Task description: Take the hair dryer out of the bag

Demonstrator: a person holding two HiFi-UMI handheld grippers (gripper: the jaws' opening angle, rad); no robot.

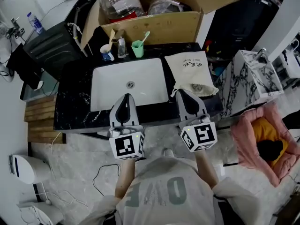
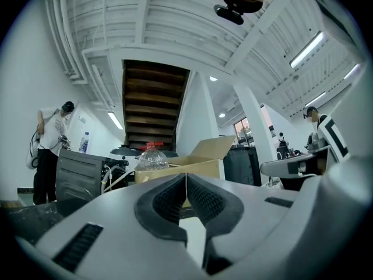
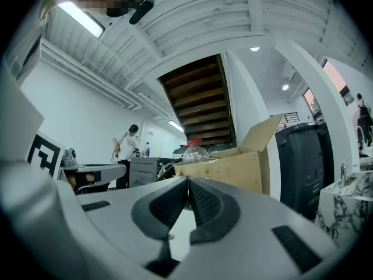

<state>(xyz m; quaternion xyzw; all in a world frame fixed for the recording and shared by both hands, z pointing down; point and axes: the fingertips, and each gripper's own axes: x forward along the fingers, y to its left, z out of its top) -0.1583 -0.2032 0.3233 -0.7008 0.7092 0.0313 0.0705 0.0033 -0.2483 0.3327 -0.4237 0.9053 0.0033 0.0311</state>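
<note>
Head view, L to R. Your L gripper, grey w/ a marker cube at its rear, is lower centre-left. Its tips are over the front edge of the black marbled countertop and point at the white rectangular sink basin. In its own view the dark ribbed pads are pressed together w/ nothing btwn them.

Behind the basin, upper centre, stands a green cup w/ a toothbrush. Behind that is an open brown cardboard box w/ a big clear plastic jug in it.

Your R gripper is right of centre, level w/ the L one and apart from it. Its own view shows the jaws closed tight too, holding nothing.

The R gripper's tips are just beside the near, gathered end of the cream cloth drawstring bag. The bag lies on the countertop right of the basin; can't tell if the tips touch it. The hair dryer itself doesn't show in any view.

Far right: a white marble-pattern stand and, lower, a pink cushion.
</note>
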